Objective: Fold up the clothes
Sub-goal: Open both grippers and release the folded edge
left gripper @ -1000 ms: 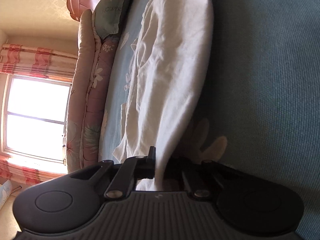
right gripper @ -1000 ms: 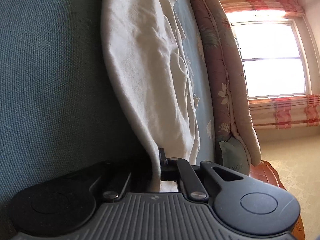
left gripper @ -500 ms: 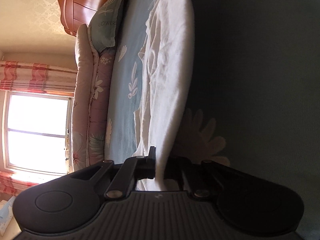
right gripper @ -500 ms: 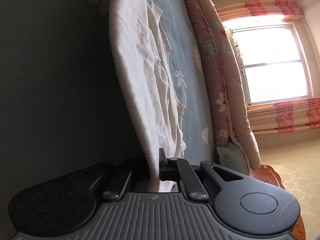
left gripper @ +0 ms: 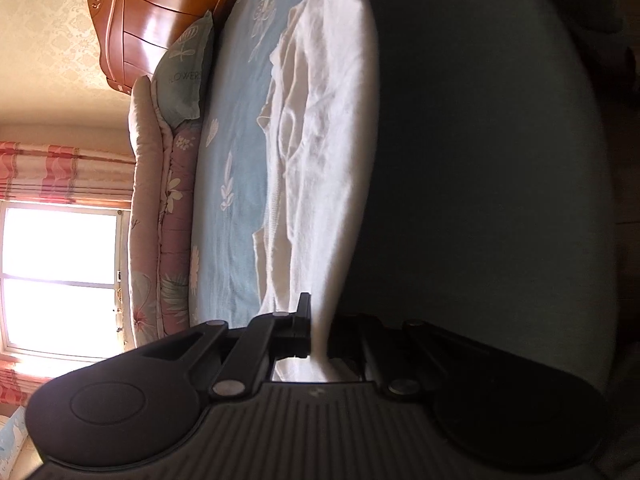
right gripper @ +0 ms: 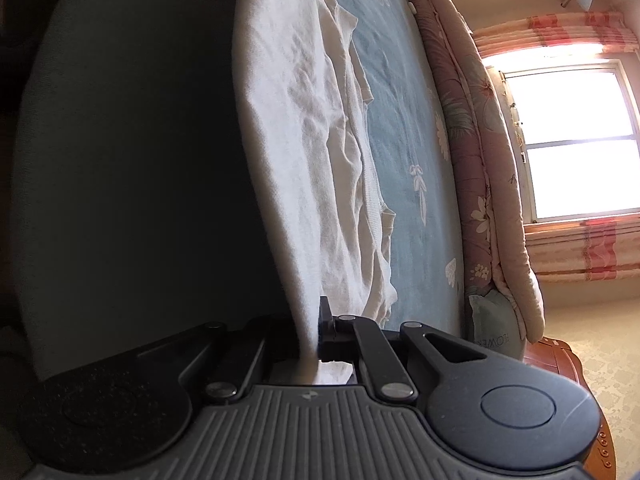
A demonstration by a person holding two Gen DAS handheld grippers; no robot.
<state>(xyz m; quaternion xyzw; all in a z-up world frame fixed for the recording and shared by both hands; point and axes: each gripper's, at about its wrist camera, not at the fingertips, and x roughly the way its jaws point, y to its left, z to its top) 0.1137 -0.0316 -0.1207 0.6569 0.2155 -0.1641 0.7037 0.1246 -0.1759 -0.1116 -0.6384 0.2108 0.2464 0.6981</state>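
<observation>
- Left hand-held gripper [left gripper: 318, 326]: jaws closed tight on one edge of the white garment [left gripper: 320, 152].
- Right hand-held gripper [right gripper: 310, 332]: also clamped, pinching the garment's opp. edge.
- Garment stretched betw. the two, lifted along the near side, rest crumpled on the blue floral bed [left gripper: 236, 160].
- Pink quilt [right gripper: 472, 152] rolled along the bed's far side, by the window [right gripper: 576, 144].
- Teal pillow [left gripper: 184, 76] at the wood headboard [left gripper: 148, 12].

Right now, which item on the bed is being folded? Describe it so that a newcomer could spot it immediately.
Start at the bed with the light blue flower-print sheet. Along its middle stretches a cream-white garment, wrinkled, its near edge pinched in the shut left gripper and its other end in the shut right gripper. Unlike the patterned pink quilt and teal pillow, it is plain and unprinted.
</observation>
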